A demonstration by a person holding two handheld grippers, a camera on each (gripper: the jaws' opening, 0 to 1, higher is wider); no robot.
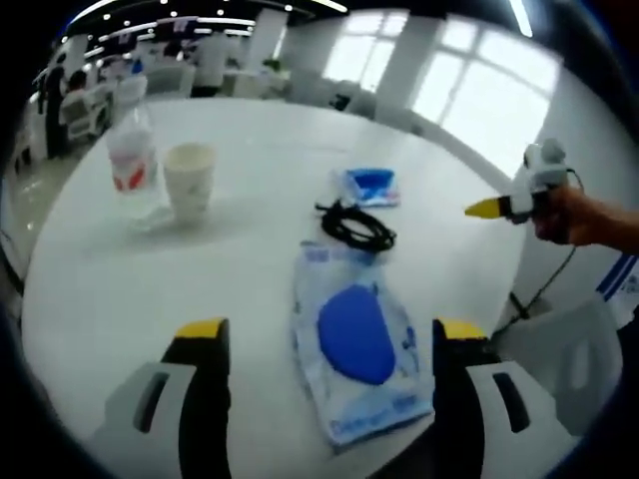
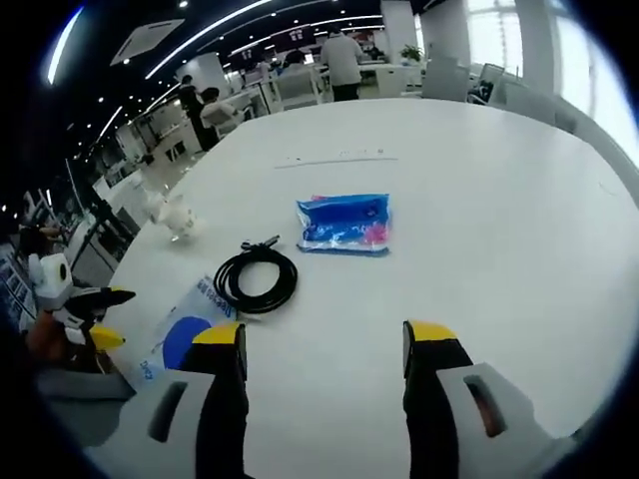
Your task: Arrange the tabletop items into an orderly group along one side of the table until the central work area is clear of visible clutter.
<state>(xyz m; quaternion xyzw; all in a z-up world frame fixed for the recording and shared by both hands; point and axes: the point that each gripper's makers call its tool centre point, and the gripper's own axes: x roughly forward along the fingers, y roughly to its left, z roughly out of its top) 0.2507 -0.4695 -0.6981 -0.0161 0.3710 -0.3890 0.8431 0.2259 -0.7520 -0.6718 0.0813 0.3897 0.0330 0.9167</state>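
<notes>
The left hand-held gripper (image 1: 327,344), jaws wide and empty, straddled the blue-printed plastic pouch (image 1: 357,344) at the desk (image 1: 250,150) edge, its long axis running straight ahead.

**Office hall behind the white table**

In the left gripper view, tall bright windows (image 1: 469,95) stand between white pillars (image 1: 404,65) beyond the table's far edge, and ceiling light strips (image 1: 190,22) run above a darker area of desks (image 1: 95,95) at the far left. In the right gripper view, people (image 2: 342,55) stand among white desks and chairs (image 2: 300,88) past the table's far end. An air-conditioning vent (image 2: 145,40) and long ceiling lights (image 2: 210,35) sit in the dark ceiling. A potted plant (image 2: 410,52) stands near a pillar.
</notes>
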